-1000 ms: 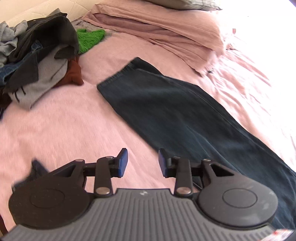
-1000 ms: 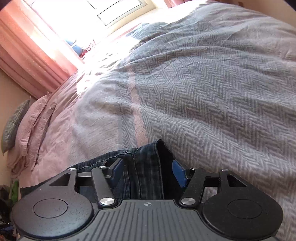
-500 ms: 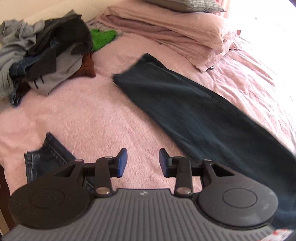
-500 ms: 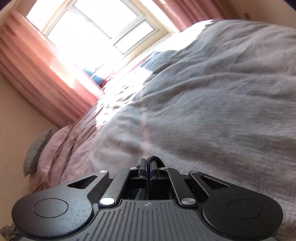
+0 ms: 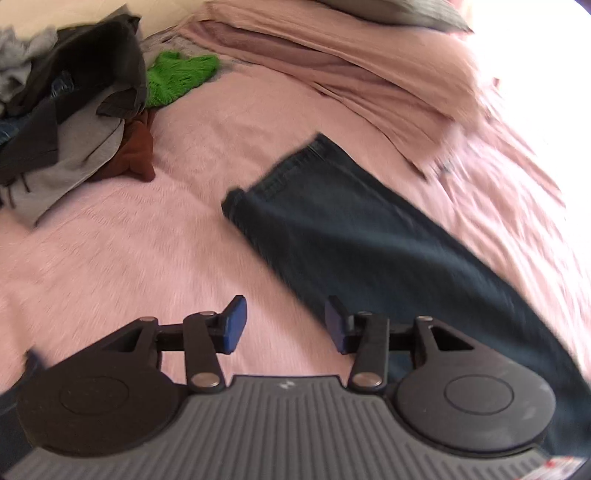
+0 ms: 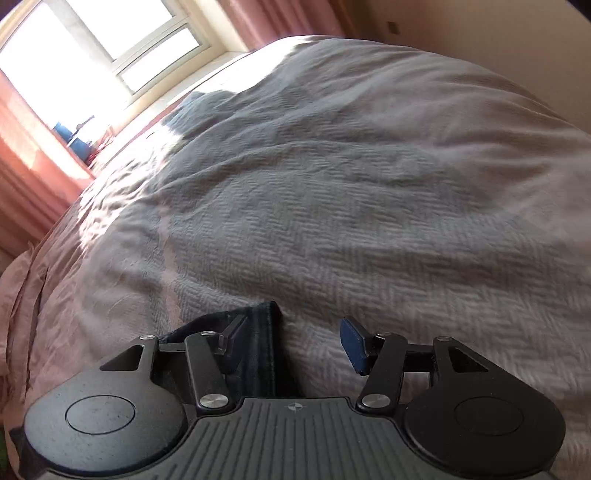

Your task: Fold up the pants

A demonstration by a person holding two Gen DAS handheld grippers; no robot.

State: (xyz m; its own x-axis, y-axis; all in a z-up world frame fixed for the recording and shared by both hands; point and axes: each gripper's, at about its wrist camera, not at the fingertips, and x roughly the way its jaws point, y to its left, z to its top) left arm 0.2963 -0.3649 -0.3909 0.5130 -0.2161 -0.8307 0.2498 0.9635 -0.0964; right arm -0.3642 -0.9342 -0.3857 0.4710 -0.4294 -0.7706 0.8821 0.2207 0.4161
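In the left wrist view we see the left gripper (image 5: 283,323) at the bottom centre of the frame, its two blue-padded fingers (image 5: 233,325) spread wide with nothing between them but the pink bedspread (image 5: 147,258) below. It is released and touches no cloth that we can make out; the frame is somewhat blurred.

One pair of dark denim pants (image 5: 369,243) lies flat on that bedspread, running from the middle of the frame down to the lower right edge, its near hem end pointing to the upper centre.

In the upper left we count one heap of mixed clothes (image 5: 70,110), with one bright green item (image 5: 177,75) beside it. Along the top sit two pink pillows (image 5: 369,66), stacked, with one grey pillow (image 5: 399,14) above them.

In the right wrist view the right gripper (image 6: 293,341) is also spread wide at the bottom centre. A dark denim edge (image 6: 264,350) of the pants lies between its fingers, close against the left pad (image 6: 236,334) and apart from the right one, so the pants are released rather than pinched. Beyond spreads one grey herringbone blanket (image 6: 351,203); one window (image 6: 92,48) with pink curtains (image 6: 26,177) fills the upper left.
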